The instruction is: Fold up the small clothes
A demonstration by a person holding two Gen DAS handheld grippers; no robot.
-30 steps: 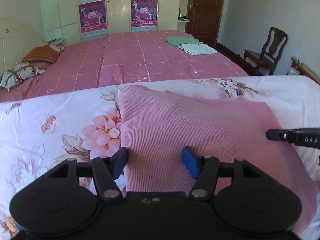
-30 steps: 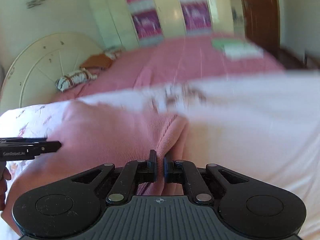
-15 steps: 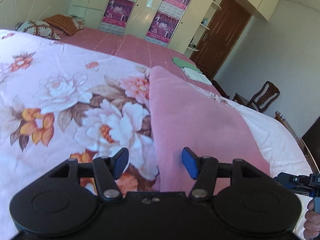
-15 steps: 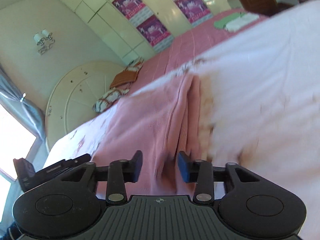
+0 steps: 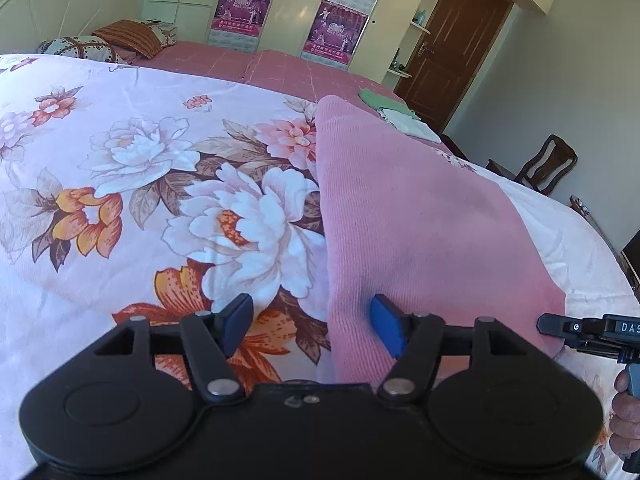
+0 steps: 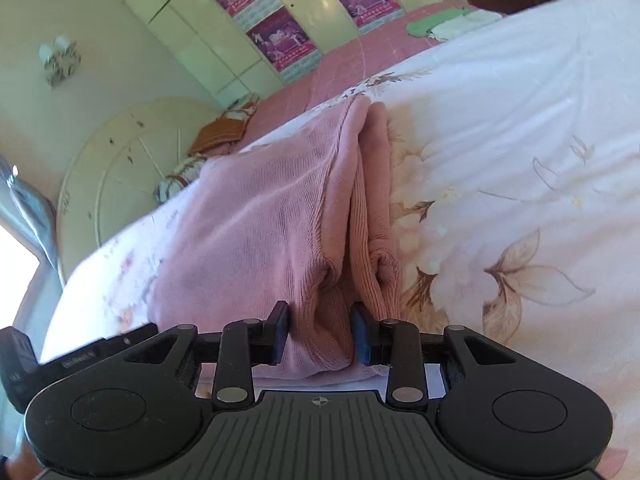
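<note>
A pink ribbed knit garment (image 5: 420,220) lies folded lengthwise on a floral quilt (image 5: 140,160). My left gripper (image 5: 312,326) sits low over the garment's near left edge. Its jaws are opening; the right pad rests on the knit, the left pad is over the quilt, and nothing is gripped. In the right wrist view the garment (image 6: 272,208) shows bunched folds. My right gripper (image 6: 320,332) stands part open, with a loose fold of the pink cloth lying between its pads. The right gripper (image 5: 580,328) also shows at the garment's near right corner, held by a hand.
Folded green and white clothes (image 5: 396,112) lie on the pink bedspread beyond the quilt. Pillows (image 5: 124,36) rest by the round headboard (image 6: 120,168). A wooden chair (image 5: 540,168) and a brown door (image 5: 460,40) stand to the right.
My right gripper's jaws have parted from a tight pinch on the pink fold. My left gripper has slid from the garment's middle to its left edge. Both views have rolled.
</note>
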